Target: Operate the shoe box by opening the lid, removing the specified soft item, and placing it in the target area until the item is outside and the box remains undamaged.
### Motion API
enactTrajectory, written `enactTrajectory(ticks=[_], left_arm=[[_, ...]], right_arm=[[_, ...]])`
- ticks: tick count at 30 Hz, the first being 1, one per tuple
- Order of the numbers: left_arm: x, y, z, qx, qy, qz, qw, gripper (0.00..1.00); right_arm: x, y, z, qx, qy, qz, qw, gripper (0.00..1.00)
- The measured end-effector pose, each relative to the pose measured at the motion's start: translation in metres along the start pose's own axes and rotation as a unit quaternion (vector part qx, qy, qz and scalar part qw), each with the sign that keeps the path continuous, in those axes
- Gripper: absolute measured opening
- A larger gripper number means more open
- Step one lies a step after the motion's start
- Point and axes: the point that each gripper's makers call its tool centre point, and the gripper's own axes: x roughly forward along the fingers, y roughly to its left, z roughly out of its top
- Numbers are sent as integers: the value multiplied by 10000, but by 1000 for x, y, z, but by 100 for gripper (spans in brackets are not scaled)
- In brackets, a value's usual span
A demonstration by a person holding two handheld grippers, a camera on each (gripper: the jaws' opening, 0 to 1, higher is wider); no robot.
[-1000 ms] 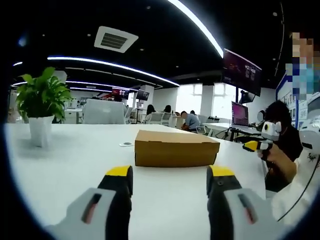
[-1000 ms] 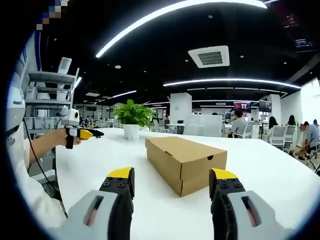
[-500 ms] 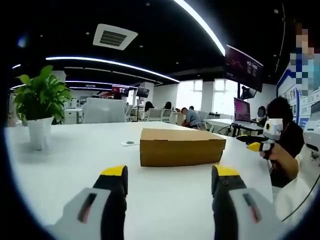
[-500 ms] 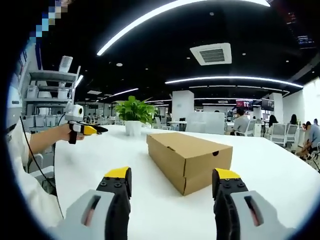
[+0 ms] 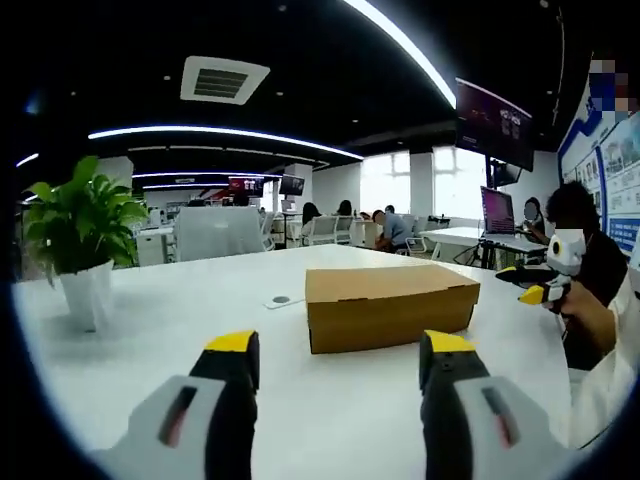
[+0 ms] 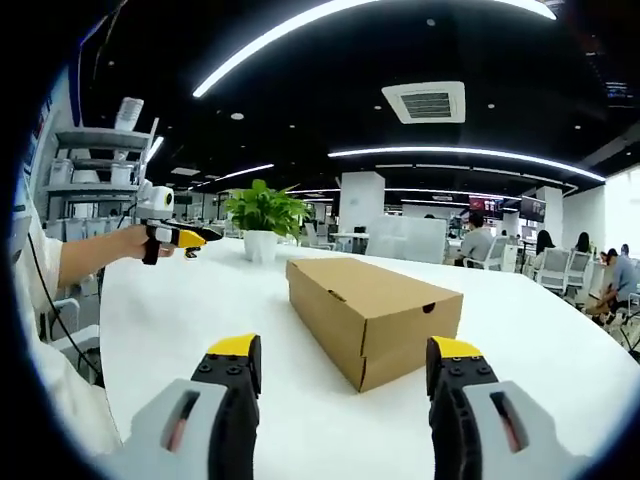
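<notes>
On the white counter (image 5: 140, 370) that spreads across both views, a brown cardboard shoe box (image 5: 391, 306) sits with its lid shut flat. In the left gripper view the box lies at about one o'clock from the picture's middle, its long side facing the camera, well beyond the jaw tips. In the right gripper view the same box (image 6: 372, 315) stands near the centre, one corner turned toward the camera, with a small round hole in its end wall.

A potted green plant (image 5: 82, 245) in a white pot stands on the counter at nine o'clock in the left gripper view, well apart from the box. A small flat white tag (image 5: 281, 299) lies just beside the box's left end.

The left tongs (image 5: 340, 350) rise from six o'clock with yellow-tipped jaws wide apart, holding nothing. The right tongs (image 6: 344, 355) are likewise spread and empty. In the right gripper view a hand (image 6: 135, 242) at ten o'clock holds the left tongs above the counter edge.
</notes>
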Motion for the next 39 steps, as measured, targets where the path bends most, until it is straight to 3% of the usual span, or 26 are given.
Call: enactTrajectory(ticks=[1, 5, 14, 15, 19, 25, 28, 31, 39], left_arm=[[11, -19, 0, -401, -239, -541, 9974, 68], [17, -16, -12, 136, 49, -509, 9986, 68], [28, -7, -8, -42, -12, -738, 9973, 67], [35, -1, 1, -12, 41, -723, 9974, 66], [35, -9, 8, -26, -19, -812, 9967, 65], [27, -26, -1, 8, -21, -970, 9953, 66], [30, -14, -8, -127, 119, -876, 9960, 65], [34, -4, -1, -169, 64, -787, 9967, 65], [38, -4, 20, -69, -129, -849, 9963, 66]], right_arm=[[-1, 5, 2, 133, -28, 60, 9999, 68], [-1, 5, 0, 24, 24, 33, 10000, 74], [7, -9, -4, 265, 114, -57, 9996, 76], [7, -10, 10, 240, -36, -94, 9997, 76], [1, -6, 17, 184, -128, -126, 9997, 76], [-2, 3, 6, 114, -95, -71, 9999, 70], [6, 1, -3, 137, 50, -22, 9999, 71], [10, -5, 1, 121, 62, -53, 9999, 73], [9, -11, 13, 110, -73, -181, 9997, 74]])
